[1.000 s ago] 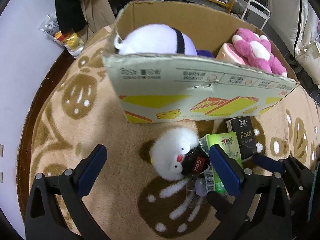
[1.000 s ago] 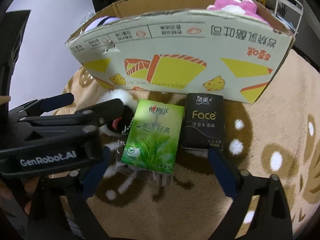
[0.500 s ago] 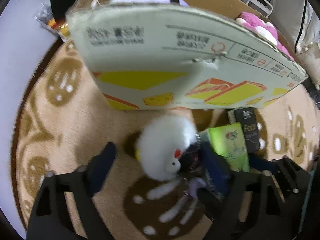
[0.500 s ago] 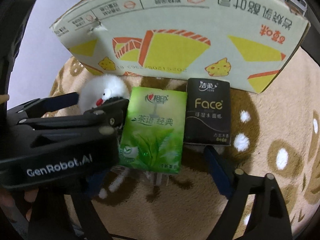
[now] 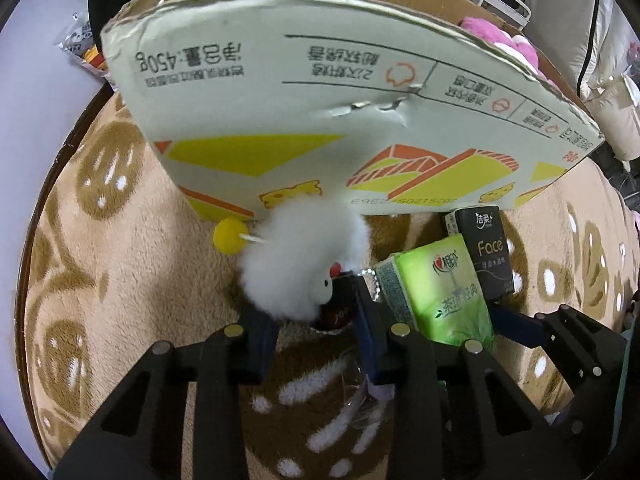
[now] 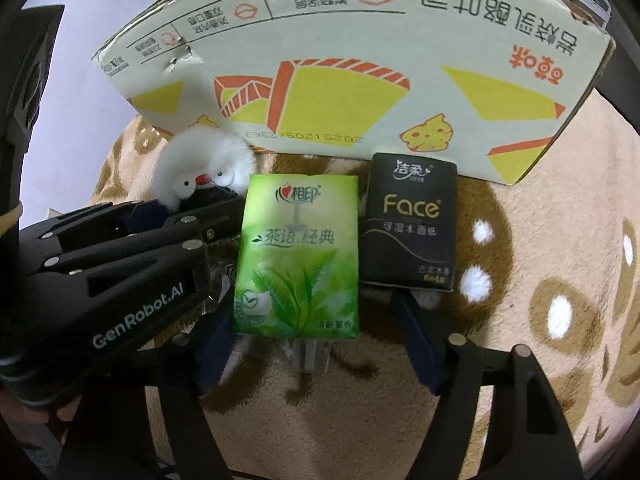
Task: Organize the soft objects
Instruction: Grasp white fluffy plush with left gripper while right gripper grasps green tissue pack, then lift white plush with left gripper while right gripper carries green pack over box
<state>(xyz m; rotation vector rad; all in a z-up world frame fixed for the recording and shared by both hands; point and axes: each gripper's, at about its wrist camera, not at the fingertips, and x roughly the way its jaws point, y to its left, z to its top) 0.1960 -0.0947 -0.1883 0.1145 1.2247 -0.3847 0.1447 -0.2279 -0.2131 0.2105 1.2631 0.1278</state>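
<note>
The left gripper (image 5: 316,332) has its fingers closed in on the fluffy white plush (image 5: 302,258), which lies on the brown patterned blanket (image 5: 120,280) just in front of the near wall of the cardboard box (image 5: 320,120); this looks like the grasp step, and the next move probably calls for lifting the toy over that wall to join the pink plush (image 5: 496,38) inside. The right gripper (image 6: 320,344) waits spread wide around the green tissue pack (image 6: 298,252), beside the black tissue pack (image 6: 410,222). A second ago the left fingers stood far apart, further back from the toy.
</note>
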